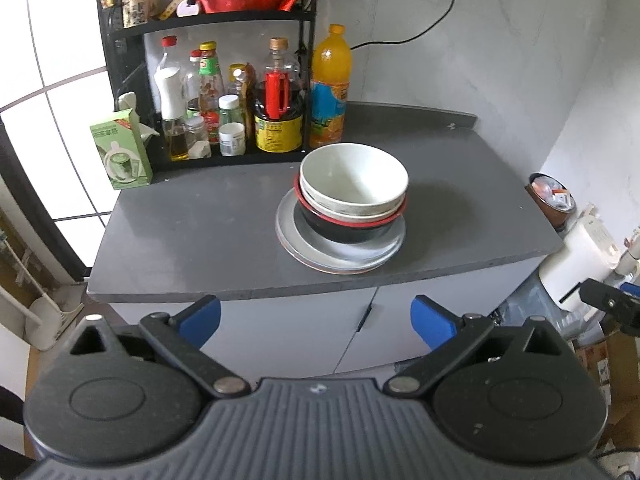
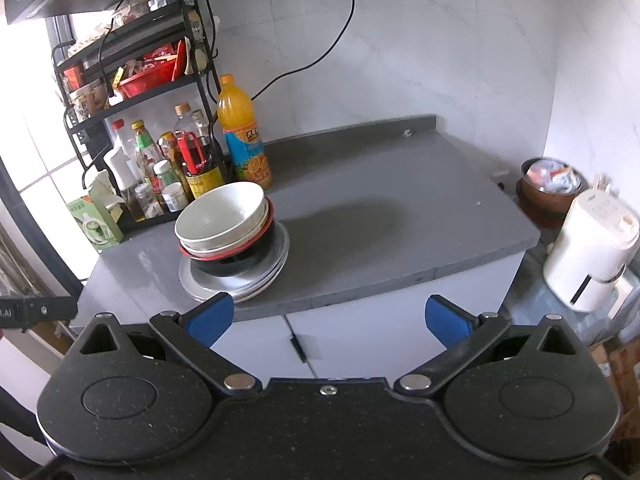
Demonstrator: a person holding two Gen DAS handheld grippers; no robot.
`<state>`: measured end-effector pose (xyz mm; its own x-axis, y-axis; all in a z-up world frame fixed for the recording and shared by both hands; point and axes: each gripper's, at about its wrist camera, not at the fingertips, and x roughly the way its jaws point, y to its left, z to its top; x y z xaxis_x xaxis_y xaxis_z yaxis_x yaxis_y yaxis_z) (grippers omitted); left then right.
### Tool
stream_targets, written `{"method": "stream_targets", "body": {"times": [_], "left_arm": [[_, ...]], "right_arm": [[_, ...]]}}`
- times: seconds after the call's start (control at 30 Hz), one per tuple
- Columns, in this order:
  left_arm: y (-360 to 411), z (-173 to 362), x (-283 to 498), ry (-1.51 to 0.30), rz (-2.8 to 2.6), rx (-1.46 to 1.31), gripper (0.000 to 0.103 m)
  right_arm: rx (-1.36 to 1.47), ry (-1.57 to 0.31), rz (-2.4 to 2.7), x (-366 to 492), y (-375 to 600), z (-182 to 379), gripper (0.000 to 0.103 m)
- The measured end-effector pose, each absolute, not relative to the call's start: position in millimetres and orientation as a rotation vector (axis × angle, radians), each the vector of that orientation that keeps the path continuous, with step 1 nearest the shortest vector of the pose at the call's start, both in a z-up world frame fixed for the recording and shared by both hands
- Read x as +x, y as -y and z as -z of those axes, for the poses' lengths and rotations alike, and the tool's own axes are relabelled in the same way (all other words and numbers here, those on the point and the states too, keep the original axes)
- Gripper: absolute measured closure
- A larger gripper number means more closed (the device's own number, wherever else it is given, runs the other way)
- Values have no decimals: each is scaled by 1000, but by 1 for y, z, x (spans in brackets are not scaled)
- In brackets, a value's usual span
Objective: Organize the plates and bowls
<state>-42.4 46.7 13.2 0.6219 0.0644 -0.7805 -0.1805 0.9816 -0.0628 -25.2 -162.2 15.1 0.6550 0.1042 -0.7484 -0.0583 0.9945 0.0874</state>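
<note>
Bowls [image 1: 354, 184] stacked on plates [image 1: 340, 254], mid-counter [image 1: 200, 236].
Both grippers' fingers [image 1: 202, 318] spread wide, empty, short of the counter.

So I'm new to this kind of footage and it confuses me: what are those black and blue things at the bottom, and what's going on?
Those are two hand-held grasping tools, each carrying its own camera. One picture looks along the left tool, the other along the right tool. Both are open and hold nothing. On the grey countertop stands a pile of dishes: a white ceramic bowl nested on top, a black bowl with a red rim under it, and flat grey plates at the bottom. Behind is a black rack of sauce bottles.
</note>
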Motion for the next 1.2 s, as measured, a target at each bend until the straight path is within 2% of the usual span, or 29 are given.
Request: {"method": "stream_targets", "body": {"times": [1.2], "left_arm": [[-19, -15, -43, -890, -128, -120, 3]], "right_arm": [[13, -815, -111, -32, 163, -18, 0]]}}
